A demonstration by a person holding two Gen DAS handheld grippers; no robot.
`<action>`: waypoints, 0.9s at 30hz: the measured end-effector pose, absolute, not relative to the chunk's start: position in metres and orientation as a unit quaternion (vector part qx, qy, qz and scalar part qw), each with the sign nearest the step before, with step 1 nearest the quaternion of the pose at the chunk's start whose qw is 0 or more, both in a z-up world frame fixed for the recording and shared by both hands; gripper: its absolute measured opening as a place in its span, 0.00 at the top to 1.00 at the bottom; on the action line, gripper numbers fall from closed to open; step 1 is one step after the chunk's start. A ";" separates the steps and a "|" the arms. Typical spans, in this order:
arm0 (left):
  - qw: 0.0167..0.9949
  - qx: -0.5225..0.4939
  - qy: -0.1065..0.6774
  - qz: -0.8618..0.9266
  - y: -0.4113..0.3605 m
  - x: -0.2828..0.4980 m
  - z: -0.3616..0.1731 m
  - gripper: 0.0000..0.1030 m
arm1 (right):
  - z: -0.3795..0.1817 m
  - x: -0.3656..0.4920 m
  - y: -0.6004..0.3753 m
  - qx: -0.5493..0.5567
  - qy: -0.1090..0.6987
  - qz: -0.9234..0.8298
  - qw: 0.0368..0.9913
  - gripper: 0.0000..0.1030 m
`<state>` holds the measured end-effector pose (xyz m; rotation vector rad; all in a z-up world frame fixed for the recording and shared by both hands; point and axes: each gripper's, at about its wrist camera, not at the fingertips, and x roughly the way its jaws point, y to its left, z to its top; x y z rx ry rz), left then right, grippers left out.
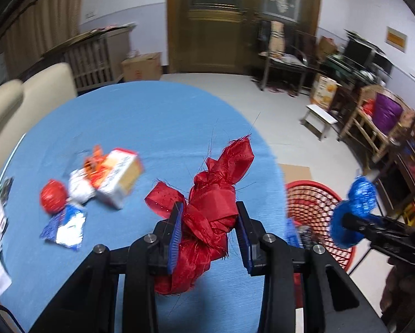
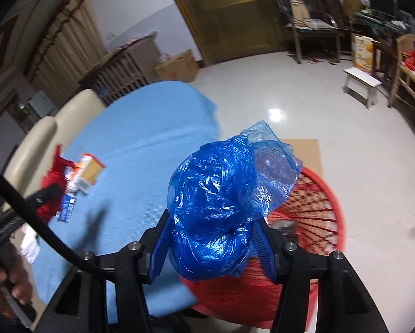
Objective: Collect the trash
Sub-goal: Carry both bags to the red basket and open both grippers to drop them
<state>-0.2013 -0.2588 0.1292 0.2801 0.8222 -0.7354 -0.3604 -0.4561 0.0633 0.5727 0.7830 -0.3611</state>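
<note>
The left tongs [image 1: 210, 230] are clamped on a crumpled red fabric ribbon [image 1: 215, 194] above the near edge of the blue-clothed round table [image 1: 140, 122]. The right tongs [image 2: 211, 238] grip a bunched blue plastic bag [image 2: 215, 194] over the red mesh basket [image 2: 318, 211] on the floor, right of the table. A small carton [image 1: 121, 177] and wrappers [image 1: 66, 224] lie at the table's left.

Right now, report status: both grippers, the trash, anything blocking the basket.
Left gripper shut on red ribbon wad. Right gripper shut on blue plastic bag, above red basket. More litter on blue table. Basket unobstructed.
</note>
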 end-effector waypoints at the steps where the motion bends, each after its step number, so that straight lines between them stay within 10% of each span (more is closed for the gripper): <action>1: 0.838 0.136 0.389 -0.358 -0.268 -0.207 0.129 0.64 | 0.057 -0.363 -0.462 0.276 0.384 -0.176 0.863 0.43; 11: 0.802 0.176 0.392 -0.416 -0.325 -0.239 0.121 0.64 | 0.014 -0.377 -0.501 0.335 0.438 -0.213 0.807 0.26; 27: 0.729 0.212 0.433 -0.486 -0.398 -0.274 0.088 0.54 | 0.062 -0.428 -0.536 0.371 0.331 -0.254 0.830 0.25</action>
